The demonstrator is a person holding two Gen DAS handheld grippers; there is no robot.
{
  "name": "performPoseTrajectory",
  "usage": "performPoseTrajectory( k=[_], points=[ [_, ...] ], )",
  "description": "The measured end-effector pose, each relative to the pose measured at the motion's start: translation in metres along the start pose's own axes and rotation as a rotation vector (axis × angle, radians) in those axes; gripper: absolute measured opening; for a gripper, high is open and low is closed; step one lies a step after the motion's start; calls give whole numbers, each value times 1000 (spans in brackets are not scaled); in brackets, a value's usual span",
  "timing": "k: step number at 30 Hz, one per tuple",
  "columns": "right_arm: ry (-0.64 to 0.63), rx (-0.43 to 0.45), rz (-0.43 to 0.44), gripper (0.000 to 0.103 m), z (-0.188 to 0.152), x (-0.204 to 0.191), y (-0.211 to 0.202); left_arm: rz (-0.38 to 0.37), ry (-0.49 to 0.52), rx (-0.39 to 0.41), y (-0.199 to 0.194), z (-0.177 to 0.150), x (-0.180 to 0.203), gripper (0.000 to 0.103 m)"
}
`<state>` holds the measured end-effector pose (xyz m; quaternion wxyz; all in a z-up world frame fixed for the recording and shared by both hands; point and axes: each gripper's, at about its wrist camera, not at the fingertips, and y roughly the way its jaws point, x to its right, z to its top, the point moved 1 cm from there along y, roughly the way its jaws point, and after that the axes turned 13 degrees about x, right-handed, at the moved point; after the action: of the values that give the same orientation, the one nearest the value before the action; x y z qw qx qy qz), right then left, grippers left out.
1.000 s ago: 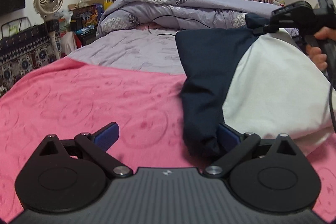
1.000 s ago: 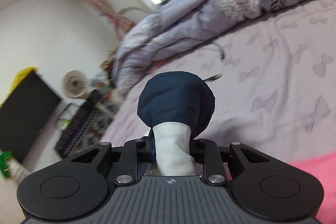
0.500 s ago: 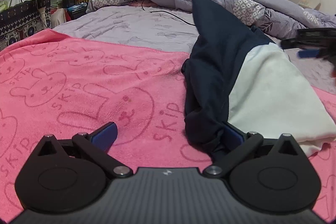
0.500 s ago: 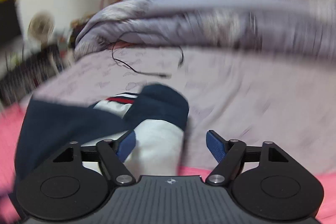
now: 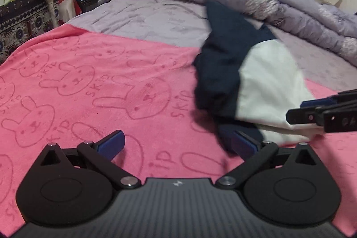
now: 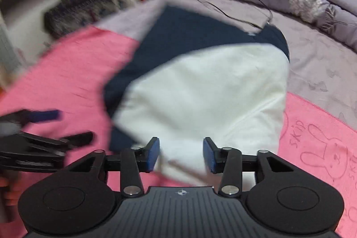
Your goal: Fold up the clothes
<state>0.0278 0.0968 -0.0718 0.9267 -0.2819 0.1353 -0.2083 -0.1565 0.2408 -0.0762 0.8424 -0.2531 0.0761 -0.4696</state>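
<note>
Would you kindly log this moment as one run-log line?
garment: flat on pink blanket | left gripper: open, empty | right gripper: open, just closing slightly, over white hem

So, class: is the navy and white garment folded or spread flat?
Folded, loosely: the garment lies doubled on the pink blanket, white panel on top, navy layers bunched along one edge.

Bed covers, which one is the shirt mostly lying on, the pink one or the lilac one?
The pink towel, with rabbit prints. Most of the shirt rests on it; only its navy far end reaches onto the lilac sheet beyond.
</note>
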Motion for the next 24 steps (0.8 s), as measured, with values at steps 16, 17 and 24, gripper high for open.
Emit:
performPoseTrajectory(
  k=[16,17,24],
  points=[
    [-176,-41,-141,77,-79,-30,-150,-99,284,36,-140,-10,98,103],
    [-193,-42,-144,80,-84,-34,-157,-98,294,36,-146,-14,101,103],
    [-228,-30,-168,87,-93,-50,-187,-104,348,52,-165,-17,115,103]
  ],
)
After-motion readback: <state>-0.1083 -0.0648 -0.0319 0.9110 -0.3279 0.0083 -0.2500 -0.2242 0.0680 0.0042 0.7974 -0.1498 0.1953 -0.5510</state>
